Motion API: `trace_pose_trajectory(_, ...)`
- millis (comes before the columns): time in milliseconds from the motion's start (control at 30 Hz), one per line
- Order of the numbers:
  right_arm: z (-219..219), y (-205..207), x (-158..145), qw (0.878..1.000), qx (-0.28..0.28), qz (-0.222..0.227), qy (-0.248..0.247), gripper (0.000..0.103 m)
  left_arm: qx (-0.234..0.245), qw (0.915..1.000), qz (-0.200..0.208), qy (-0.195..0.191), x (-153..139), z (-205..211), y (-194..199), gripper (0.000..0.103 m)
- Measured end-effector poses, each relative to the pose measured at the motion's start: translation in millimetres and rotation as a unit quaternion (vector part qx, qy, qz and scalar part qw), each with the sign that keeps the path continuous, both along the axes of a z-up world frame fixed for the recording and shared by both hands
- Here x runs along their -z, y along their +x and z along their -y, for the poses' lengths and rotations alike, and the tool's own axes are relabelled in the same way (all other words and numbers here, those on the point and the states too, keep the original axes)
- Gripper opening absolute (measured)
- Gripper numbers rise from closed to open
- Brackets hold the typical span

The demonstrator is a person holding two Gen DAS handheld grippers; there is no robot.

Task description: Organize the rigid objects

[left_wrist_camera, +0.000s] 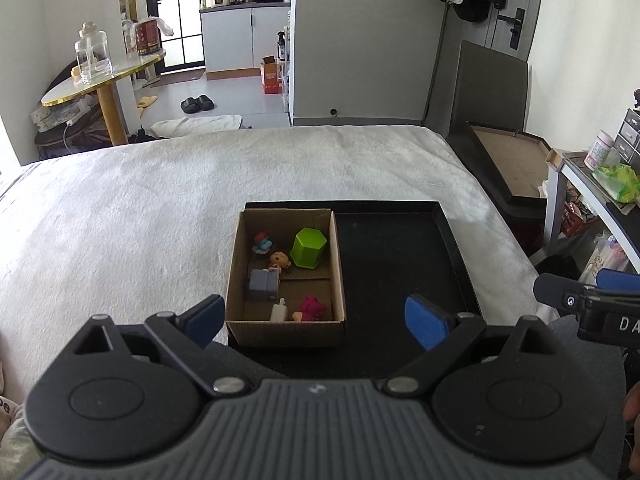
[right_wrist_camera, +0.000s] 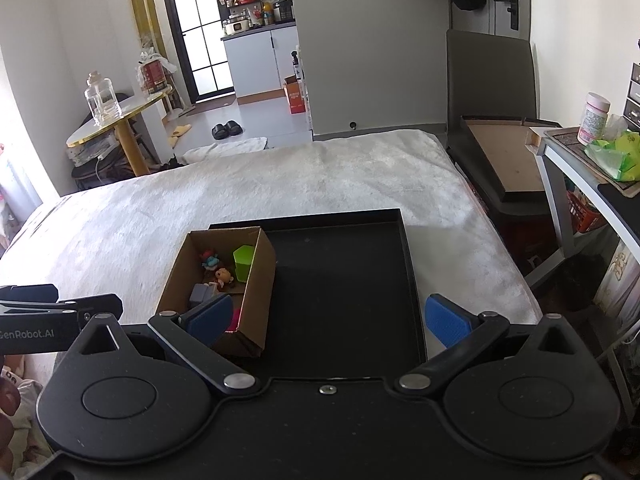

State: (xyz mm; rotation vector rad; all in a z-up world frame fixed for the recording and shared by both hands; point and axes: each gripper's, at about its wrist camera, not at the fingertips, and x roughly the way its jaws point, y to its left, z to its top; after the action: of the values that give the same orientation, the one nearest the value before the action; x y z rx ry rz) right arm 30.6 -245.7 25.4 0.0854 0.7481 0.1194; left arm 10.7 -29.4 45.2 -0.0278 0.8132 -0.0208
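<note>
Here, lower centre: left gripper (left_wrist_camera: pixel 316 322) and right gripper (right_wrist_camera: pixel 328 320), jaws spread and holding nothing, above a tray (left_wrist_camera: pixel 400 280); the box (left_wrist_camera: pixel 340 264) holds toys (left_wrist_camera: pixel 308 248).

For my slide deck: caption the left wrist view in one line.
Open left gripper hovers before a cardboard box of small toys and a green hexagonal container, set in a black tray on a white blanket.

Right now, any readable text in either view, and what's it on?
"enRobot.AI": side of the left gripper, first letter cut off.
"DA": side of the right gripper, rest out of frame.
Red tin, white jar, orange carton: print too blurred to read.
</note>
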Motion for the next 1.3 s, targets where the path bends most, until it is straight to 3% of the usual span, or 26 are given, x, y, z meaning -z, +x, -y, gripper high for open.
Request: trace_pose_trajectory(1300, -0.5, -1.0, 2.4, 1.000, -0.005, 0.000, -0.007, 0.103, 0.000, 1.0000, -0.004, -0.001, 4.2, -0.1, 0.5, 0.096)
